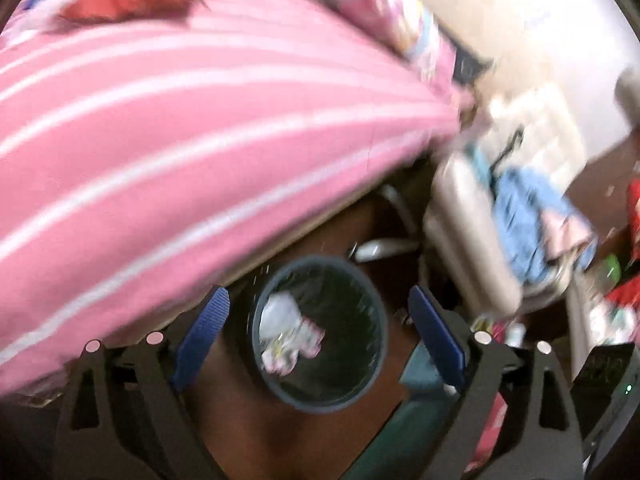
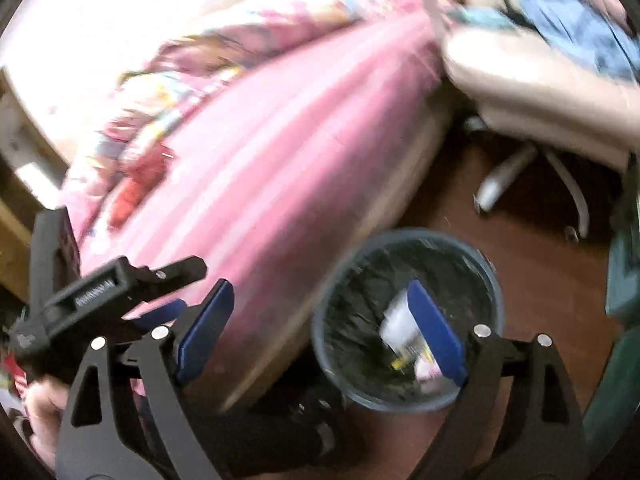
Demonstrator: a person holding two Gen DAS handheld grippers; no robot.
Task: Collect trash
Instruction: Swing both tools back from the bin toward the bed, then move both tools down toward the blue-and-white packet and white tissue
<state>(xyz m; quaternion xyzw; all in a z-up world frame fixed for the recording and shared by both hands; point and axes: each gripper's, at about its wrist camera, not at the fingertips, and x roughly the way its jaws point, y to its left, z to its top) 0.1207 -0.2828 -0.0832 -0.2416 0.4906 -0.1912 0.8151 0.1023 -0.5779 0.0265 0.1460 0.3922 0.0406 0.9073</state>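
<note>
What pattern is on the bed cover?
Pink with thin white stripes, clearest in the left wrist view.

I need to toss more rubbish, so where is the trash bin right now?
The trash bin stands on the brown floor beside the pink striped bed, lower centre in both wrist views, with crumpled wrappers inside.

Dark round bin point(image 1: 320, 336) upright on floor, crumpled wrappers point(image 1: 290, 338) inside (blurred)
</note>
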